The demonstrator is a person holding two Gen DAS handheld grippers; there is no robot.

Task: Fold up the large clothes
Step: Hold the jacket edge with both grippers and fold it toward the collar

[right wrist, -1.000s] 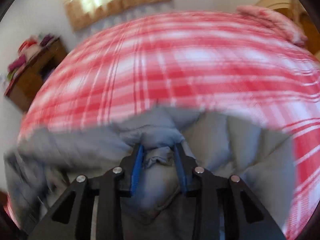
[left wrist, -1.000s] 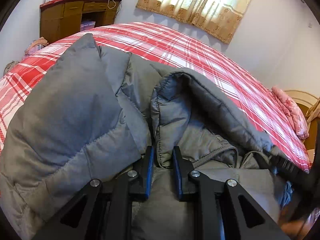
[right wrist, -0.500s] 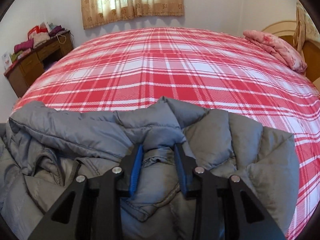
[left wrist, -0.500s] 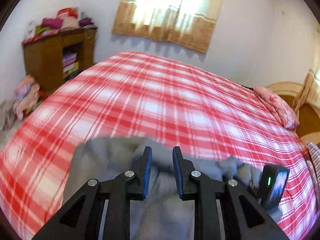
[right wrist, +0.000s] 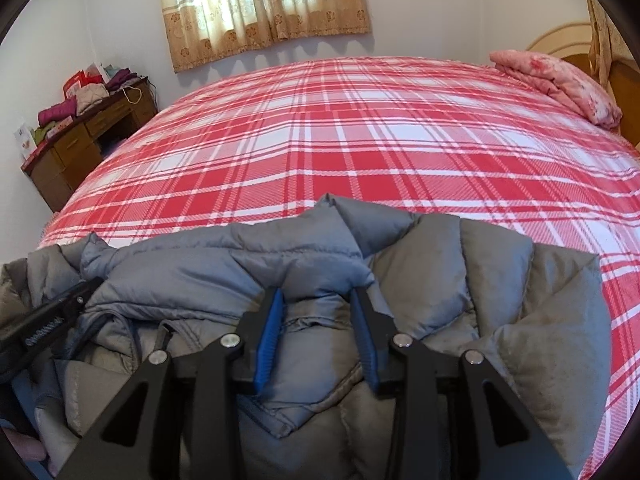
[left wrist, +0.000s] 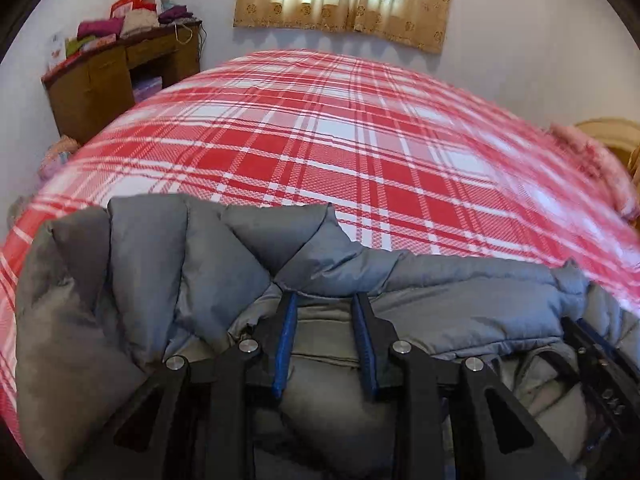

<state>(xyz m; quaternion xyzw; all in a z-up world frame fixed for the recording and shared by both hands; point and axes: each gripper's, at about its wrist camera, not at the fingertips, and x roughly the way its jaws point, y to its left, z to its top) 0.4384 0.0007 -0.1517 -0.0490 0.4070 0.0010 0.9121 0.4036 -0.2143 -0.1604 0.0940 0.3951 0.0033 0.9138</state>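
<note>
A grey quilted puffer jacket [left wrist: 168, 280] lies bunched at the near edge of the red plaid bed [left wrist: 340, 152]. My left gripper [left wrist: 324, 300] is shut on a thick fold of the jacket, its blue pads [left wrist: 285, 340] on either side of the fabric. In the right wrist view the same jacket [right wrist: 500, 300] fills the foreground, and my right gripper [right wrist: 316, 296] is shut on another fold of it. The right gripper's body shows at the right edge of the left wrist view [left wrist: 600, 360]; the left gripper's body shows at the left edge of the right wrist view [right wrist: 44, 324].
A wooden dresser [right wrist: 80, 152] piled with folded clothes stands at the far left by the wall. A pink folded quilt [right wrist: 560, 84] lies at the bed's far right near the headboard [right wrist: 560, 36]. A curtained window [right wrist: 264, 4] is behind the bed.
Both grippers have carried the jacket up and toward the bed's near edge; the jacket now lies lower and flatter in front of both, with much more bedspread showing beyond it.
</note>
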